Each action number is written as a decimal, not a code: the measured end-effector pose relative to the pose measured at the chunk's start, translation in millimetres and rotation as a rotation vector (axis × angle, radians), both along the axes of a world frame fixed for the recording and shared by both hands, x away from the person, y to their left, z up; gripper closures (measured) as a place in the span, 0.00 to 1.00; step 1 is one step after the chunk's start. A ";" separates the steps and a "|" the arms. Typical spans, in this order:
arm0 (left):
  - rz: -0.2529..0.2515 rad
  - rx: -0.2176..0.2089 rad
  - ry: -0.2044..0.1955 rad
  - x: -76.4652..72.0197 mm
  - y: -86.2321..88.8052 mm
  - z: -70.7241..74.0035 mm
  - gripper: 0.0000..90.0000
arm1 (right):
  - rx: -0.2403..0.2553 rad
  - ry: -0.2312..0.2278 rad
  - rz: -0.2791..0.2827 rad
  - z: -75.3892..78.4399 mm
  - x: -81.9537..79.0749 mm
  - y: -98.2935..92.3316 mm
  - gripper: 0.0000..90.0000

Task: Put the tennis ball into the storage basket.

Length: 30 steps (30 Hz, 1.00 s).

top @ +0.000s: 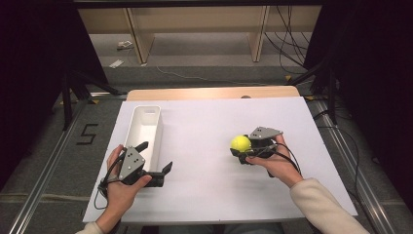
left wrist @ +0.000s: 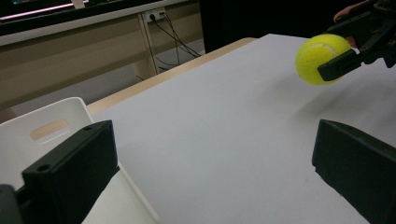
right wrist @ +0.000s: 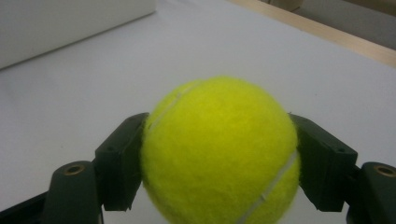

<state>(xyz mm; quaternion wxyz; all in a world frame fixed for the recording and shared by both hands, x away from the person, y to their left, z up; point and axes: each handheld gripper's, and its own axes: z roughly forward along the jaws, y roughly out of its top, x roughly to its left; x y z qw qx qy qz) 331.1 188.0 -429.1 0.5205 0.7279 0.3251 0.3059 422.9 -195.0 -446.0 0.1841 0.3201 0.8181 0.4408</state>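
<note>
Bright tabletop, dark surround, perhaps soft.

Grey floor (top: 204,63), wooden shelving (top: 195,22), dark surroundings.

Open table (top: 204,136) between grippers; white bin (top: 144,127) blocks left.

Both black two-jaw hand-held grippers, left (top: 157,161) and right (top: 240,152), carry grey three-cornered top plates, black trailing cables, brass-ringed screw holes near the jaws; cream sleeve (top: 324,207) behind right gripper.
</note>
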 end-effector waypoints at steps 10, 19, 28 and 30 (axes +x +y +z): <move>0.000 0.002 -0.002 -0.3 -0.6 0.3 0.00 | 0.017 -0.008 0.000 7.5 -0.4 0.9 0.30; 0.001 0.000 -0.004 -0.6 -0.5 0.6 0.00 | 0.036 -0.024 0.007 15.5 1.7 5.6 0.30; 0.000 0.001 -0.003 -0.4 -0.5 0.5 0.00 | 0.045 -0.027 0.008 18.9 2.9 8.2 0.30; 0.000 0.000 -0.003 -0.5 -0.6 0.5 0.00 | 0.047 -0.028 0.007 19.9 3.2 8.8 0.30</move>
